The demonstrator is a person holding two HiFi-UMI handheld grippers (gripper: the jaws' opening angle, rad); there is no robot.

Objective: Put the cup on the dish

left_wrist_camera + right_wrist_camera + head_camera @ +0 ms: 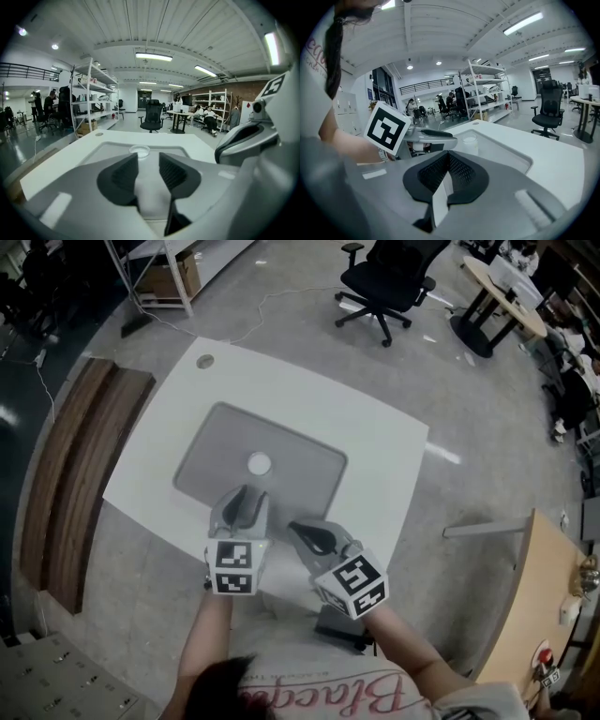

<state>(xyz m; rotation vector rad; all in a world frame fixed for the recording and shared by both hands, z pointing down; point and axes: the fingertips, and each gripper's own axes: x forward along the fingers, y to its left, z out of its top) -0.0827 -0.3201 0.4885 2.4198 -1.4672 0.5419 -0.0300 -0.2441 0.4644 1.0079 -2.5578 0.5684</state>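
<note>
A small white cup (260, 463) stands upright in the middle of a shallow grey rectangular dish (305, 470) sunk into the white table (375, 437). My left gripper (246, 495) hovers at the dish's near edge, just short of the cup, with its jaws apart and nothing between them. In the left gripper view the cup (139, 151) sits straight ahead beyond the gripper (148, 160). My right gripper (296, 528) is beside it to the right, over the table's front edge, pads together and empty. The right gripper view shows its gripper (446, 157) shut, with the cup (469, 142) ahead.
A black office chair (384, 282) and a round table (502, 292) stand beyond the table's far side. A wooden bench (84, 465) runs along the left, and a wooden desk (553, 606) stands at the right. A round grommet (205, 361) marks the table's far left corner.
</note>
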